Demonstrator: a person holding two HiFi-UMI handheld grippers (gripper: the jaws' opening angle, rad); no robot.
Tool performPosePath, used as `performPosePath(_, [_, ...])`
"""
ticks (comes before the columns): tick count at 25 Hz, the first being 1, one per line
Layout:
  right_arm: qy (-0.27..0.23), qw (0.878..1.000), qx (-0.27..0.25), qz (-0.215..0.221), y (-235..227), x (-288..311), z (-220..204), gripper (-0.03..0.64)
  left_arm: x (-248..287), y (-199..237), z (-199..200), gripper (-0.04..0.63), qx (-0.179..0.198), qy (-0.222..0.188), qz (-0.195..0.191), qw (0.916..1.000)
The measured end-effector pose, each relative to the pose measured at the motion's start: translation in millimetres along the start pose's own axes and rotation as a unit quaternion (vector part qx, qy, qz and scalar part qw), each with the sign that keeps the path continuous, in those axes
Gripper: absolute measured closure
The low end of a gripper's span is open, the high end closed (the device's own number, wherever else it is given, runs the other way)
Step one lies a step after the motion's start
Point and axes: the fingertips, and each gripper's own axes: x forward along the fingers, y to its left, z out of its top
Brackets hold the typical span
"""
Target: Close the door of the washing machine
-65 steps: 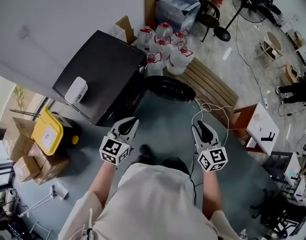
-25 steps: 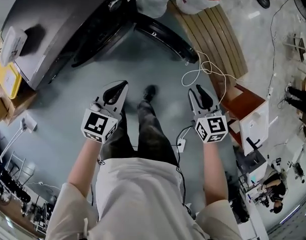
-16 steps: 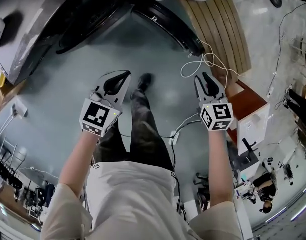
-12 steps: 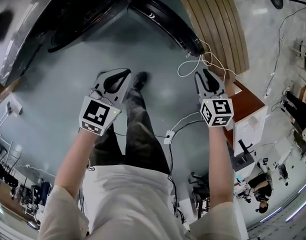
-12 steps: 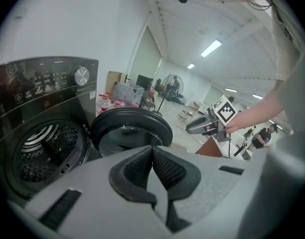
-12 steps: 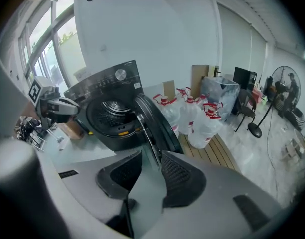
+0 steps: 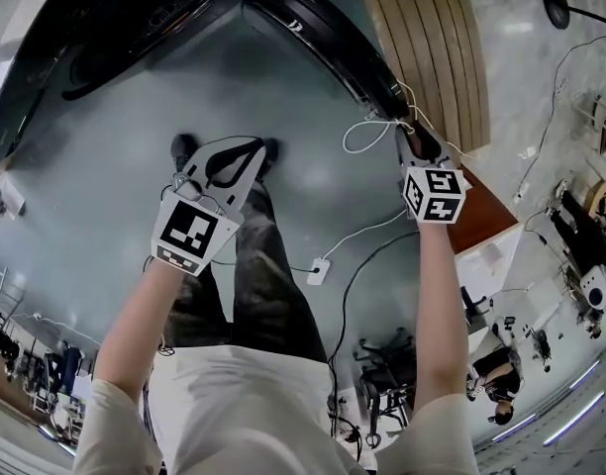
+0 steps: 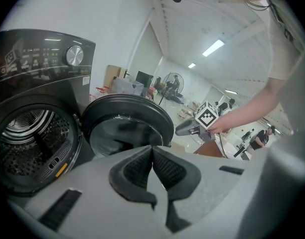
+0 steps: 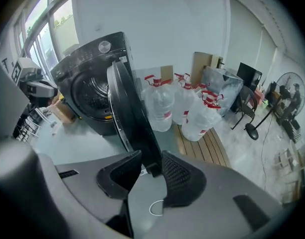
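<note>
Over grey floor [image 7: 135,117], right hand-held gripper [image 7: 415,137] gapes around door [image 7: 328,47], left hand-held gripper [image 7: 255,146] closed.

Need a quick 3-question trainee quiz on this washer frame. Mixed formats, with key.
1. True or false: the washing machine door is shut.
2. What shows between the parted jaws of the right gripper?
3. Which has its jaws together? A) left gripper B) right gripper C) both

Key: 1 false, it stands open; 2 the door's edge; 3 A.
</note>
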Motion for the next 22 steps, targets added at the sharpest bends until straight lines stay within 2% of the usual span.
performPosePath(5, [0.02,0.998,-0.066,0.009,-3.5,24.9,-6.8,0.472,5.2,14.9,-18.5,0.586,-0.01,0.004,0.01,0.9999])
performPosePath(8, [0.023,0.995,-0.095,0.006,-4.8,32.9,-6.0,0.515,4.6,26.0,-32.2,0.586,-0.015,0.011,0.019,0.9997])
performPosePath(15, [0.008,0.997,-0.082,0.001,3.9,32.1,-12.7,0.515,4.4,35.2,-55.0,0.586,-0.027,0.021,0.023,0.9991])
performPosePath(22, [0.012,0.997,-0.081,0.009,41.2,29.6,-22.9,0.515,-2.8,32.4,-67.4,0.586,-0.025,0.025,0.01,0.9993])
